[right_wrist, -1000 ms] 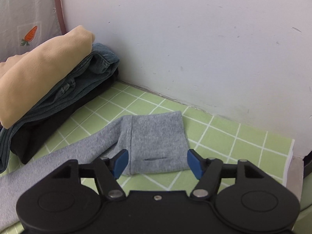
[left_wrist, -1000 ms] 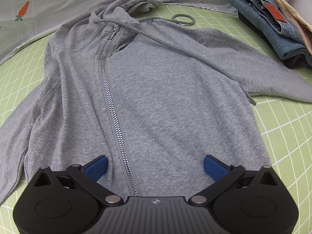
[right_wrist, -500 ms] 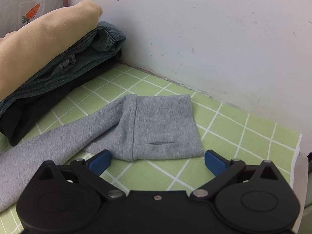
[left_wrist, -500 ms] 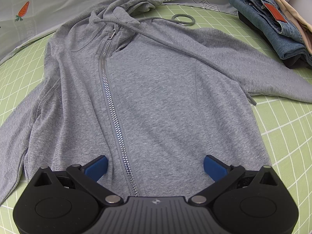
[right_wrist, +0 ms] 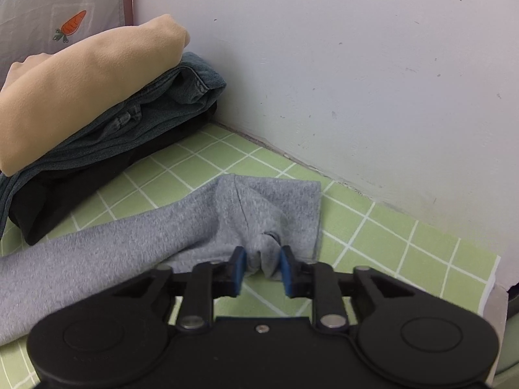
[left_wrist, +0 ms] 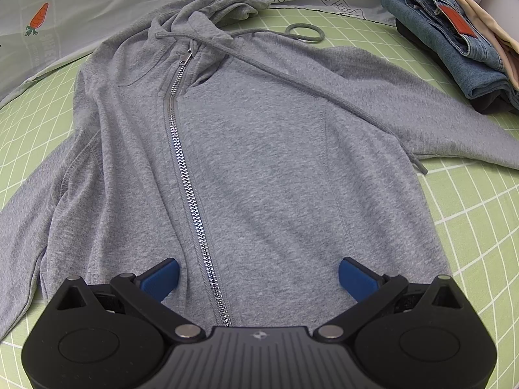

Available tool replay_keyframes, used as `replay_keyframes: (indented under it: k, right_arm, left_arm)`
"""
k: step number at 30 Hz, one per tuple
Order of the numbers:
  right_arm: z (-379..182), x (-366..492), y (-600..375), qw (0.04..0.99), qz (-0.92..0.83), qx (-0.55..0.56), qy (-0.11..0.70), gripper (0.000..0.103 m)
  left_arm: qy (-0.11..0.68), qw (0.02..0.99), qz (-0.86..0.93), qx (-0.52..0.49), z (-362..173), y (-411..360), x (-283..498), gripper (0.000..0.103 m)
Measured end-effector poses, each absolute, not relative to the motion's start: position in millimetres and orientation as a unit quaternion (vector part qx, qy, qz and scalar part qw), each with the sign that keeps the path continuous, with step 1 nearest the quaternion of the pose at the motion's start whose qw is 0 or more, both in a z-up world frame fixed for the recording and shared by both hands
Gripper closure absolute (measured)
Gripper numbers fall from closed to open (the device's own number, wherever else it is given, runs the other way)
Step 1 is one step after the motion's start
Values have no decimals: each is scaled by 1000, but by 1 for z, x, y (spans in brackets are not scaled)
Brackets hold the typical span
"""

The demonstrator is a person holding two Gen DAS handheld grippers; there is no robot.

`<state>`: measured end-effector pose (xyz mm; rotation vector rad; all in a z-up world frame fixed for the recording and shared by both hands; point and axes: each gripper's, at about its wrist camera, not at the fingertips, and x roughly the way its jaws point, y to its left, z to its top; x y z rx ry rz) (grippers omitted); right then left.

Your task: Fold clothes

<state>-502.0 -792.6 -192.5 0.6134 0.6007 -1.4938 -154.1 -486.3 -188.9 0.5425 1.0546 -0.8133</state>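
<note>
A grey zip hoodie (left_wrist: 259, 149) lies face up and spread flat on the green grid mat (left_wrist: 470, 214), hood toward the far side, zipper closed. My left gripper (left_wrist: 258, 278) hovers open over the hoodie's bottom hem, its blue fingers (left_wrist: 160, 277) straddling the zipper. In the right wrist view the hoodie's sleeve (right_wrist: 129, 243) stretches across the mat to its cuff (right_wrist: 285, 207) near the wall. My right gripper (right_wrist: 262, 267) is shut on the bunched edge of that cuff.
A stack of folded clothes (right_wrist: 81, 113), tan on top of denim and black, sits by the wall beside the sleeve; the same stack (left_wrist: 454, 32) shows at the left wrist view's far right. A grey hair tie (left_wrist: 305, 32) lies beyond the shoulder. A white wall (right_wrist: 356, 81) borders the mat.
My right gripper has closed from wide open onto the sleeve cuff, bunching the fabric between its fingers. The left gripper and hoodie body have not moved.
</note>
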Motion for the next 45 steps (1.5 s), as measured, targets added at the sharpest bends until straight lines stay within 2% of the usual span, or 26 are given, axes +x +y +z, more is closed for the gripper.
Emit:
replay_keyframes:
  k: [4, 10, 13, 15, 17, 19, 24, 26, 32, 39, 41, 45]
  right_arm:
    - [-178, -516, -789, 646, -671, 270, 245, 89]
    - [-153, -524, -779, 638, -690, 251, 231, 88]
    - [-168, -524, -784, 604, -702, 257, 278, 70]
    - [-180, -525, -784, 581, -711, 253, 304, 68]
    - [-179, -526, -779, 583, -717, 236, 301, 60]
    - [-181, -523, -778, 595, -706, 228, 308, 56]
    - [-191, -518, -780, 595, -695, 248, 318, 51]
    - [-187, -510, -773, 597, -695, 247, 315, 33]
    - [-178, -459, -732, 660, -642, 214, 326, 6]
    - [-179, -381, -662, 745, -514, 227, 361, 4]
    - [-175, -360, -637, 771, -474, 216, 367, 1]
    - [-163, -322, -584, 805, -420, 178, 380, 1]
  left_arm:
    - [483, 752, -373, 249, -189, -486, -153, 0]
    - [482, 753, -373, 248, -189, -485, -151, 0]
    - [482, 753, -373, 248, -190, -485, -149, 0]
    - [482, 752, -373, 249, -190, -485, -148, 0]
    - [482, 752, -373, 249, -190, -485, -147, 0]
    - [482, 753, -372, 249, -189, -485, -149, 0]
    - [482, 754, -372, 248, -188, -484, -150, 0]
    - [483, 752, -373, 248, -188, -483, -149, 0]
    - [482, 774, -350, 214, -172, -450, -134, 0]
    - [452, 852, -231, 131, -127, -348, -75, 0]
    - [454, 866, -183, 102, -117, -306, -52, 0]
    - [465, 873, -123, 76, -114, -237, -15, 0]
